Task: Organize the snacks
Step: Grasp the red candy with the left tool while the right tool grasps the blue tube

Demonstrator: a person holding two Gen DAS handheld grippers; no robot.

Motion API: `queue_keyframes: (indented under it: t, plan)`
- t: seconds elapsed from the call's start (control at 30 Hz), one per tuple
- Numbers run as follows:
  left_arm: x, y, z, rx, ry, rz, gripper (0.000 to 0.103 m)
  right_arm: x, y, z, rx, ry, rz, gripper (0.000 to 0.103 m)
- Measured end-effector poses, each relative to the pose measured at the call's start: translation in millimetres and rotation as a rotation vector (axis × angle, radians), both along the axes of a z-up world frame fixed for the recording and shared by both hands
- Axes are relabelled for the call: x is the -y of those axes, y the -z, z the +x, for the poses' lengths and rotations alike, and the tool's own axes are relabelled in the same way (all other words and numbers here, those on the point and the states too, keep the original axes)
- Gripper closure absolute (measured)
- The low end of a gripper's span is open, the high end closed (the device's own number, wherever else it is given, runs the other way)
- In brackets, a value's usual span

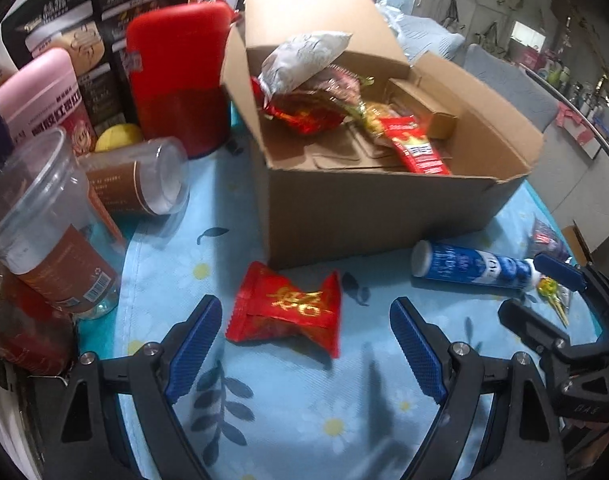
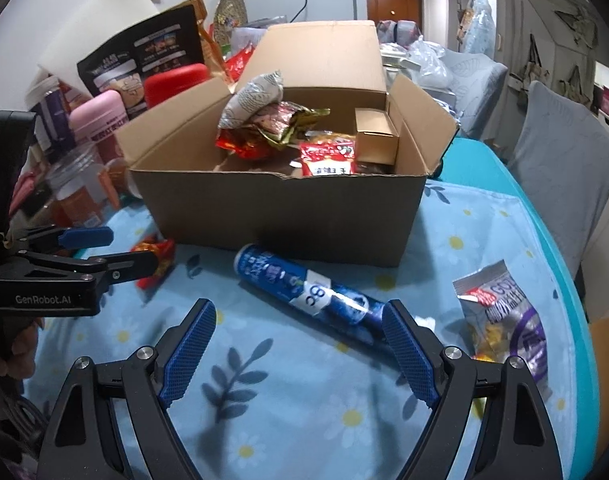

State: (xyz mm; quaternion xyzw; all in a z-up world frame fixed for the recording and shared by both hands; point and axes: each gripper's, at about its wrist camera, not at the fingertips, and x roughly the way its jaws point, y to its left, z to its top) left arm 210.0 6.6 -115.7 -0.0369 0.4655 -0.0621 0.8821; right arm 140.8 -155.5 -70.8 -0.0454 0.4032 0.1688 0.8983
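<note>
A red snack packet with gold lettering [image 1: 288, 308] lies on the blue flowered cloth, just ahead of my open left gripper [image 1: 304, 320], between the lines of its blue pads [image 1: 196, 344] without touching them. A blue tube [image 2: 308, 288] lies slanted in front of my open right gripper [image 2: 296, 328]; its near end reaches the right pad [image 2: 408, 356]. The tube [image 1: 472, 266] also shows in the left view. Behind both stands an open cardboard box [image 2: 280, 208] holding several snack packets [image 2: 324, 156]. A silver and purple packet [image 2: 504, 320] lies at the right.
Jars and canisters crowd the left: a clear jar [image 1: 44, 232], a fallen clear jar [image 1: 140, 176], a red canister [image 1: 180, 80], a pink canister [image 1: 40, 92]. A small wrapped candy [image 1: 552, 292] lies by the tube. A grey chair [image 2: 564, 168] stands beyond the table's right edge.
</note>
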Motion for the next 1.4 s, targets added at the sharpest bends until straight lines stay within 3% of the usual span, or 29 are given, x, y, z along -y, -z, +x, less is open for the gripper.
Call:
queue_keyframes:
  t: [0.4,0.43,0.5,0.57,0.7,0.83,1.4]
  plan:
    - [1,24,20,-0.053,0.000,-0.010,0.018,-6,23,38,-0.081,-0.092,-0.038,0.017]
    - [0,25,21,-0.051,-0.008,-0.007,0.021,-7,25,39,-0.094,-0.103,-0.041,0.017]
    - [-2,26,20,-0.054,-0.013,-0.009,0.040,-9,28,39,-0.116,-0.131,-0.050,0.018]
    - [-3,24,17,-0.049,-0.008,-0.016,0.043,-13,32,37,-0.142,-0.160,-0.068,0.035]
    - [-1,20,7,-0.040,0.013,-0.022,0.050,-18,35,25,-0.163,-0.186,-0.087,0.054]
    - [5,18,-2,-0.046,0.041,-0.035,0.051,-21,33,13,-0.178,-0.203,-0.089,0.073]
    - [38,17,-59,-0.070,0.130,-0.060,0.051,-11,29,-34,-0.201,-0.165,-0.064,0.075]
